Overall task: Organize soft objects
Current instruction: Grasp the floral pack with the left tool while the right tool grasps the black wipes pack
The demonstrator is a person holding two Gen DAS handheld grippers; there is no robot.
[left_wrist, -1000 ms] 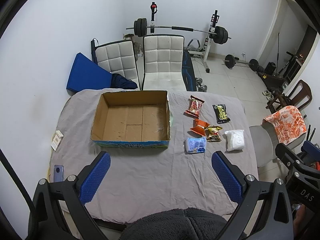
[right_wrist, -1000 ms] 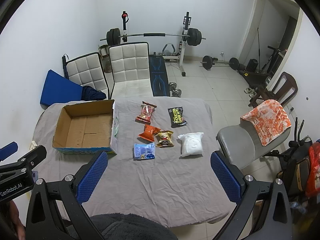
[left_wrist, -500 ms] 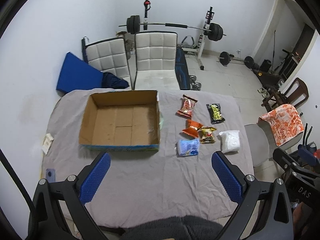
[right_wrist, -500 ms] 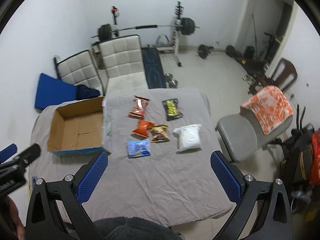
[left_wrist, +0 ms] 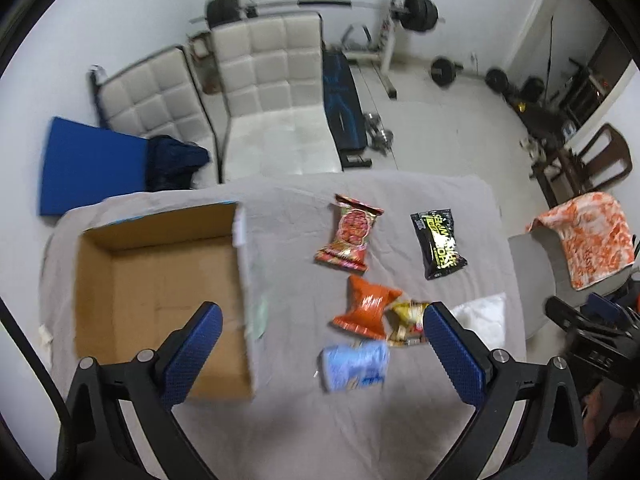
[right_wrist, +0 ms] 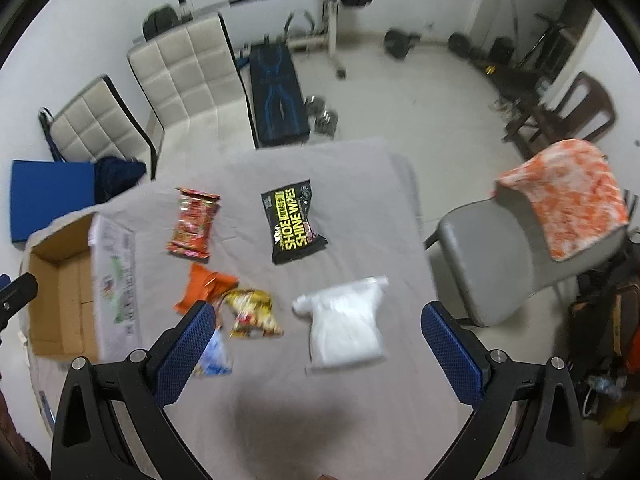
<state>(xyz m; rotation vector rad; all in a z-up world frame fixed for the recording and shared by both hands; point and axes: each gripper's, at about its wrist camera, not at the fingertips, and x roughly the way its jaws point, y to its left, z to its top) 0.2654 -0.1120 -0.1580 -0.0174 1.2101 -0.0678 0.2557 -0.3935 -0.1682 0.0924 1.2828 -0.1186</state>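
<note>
One cardboard box (left_wrist: pixel 160 296) at left on the grey table (right_wrist: pixel 360 400); six soft packets (right_wrist: pixel 344 328) at right. Both grippers, left gripper (left_wrist: pixel 320 348) and right gripper (right_wrist: pixel 316 344), spread, empty, nearer the table than before.

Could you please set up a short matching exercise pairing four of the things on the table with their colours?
Things:
1. cardboard box
2. wipes pack
3. plastic bag
4. crumpled snack pouch

Colours:
A. black with yellow lettering
B. orange
C. brown inside
D. white

Pairs: 1-C, 2-A, 3-D, 4-B
</note>
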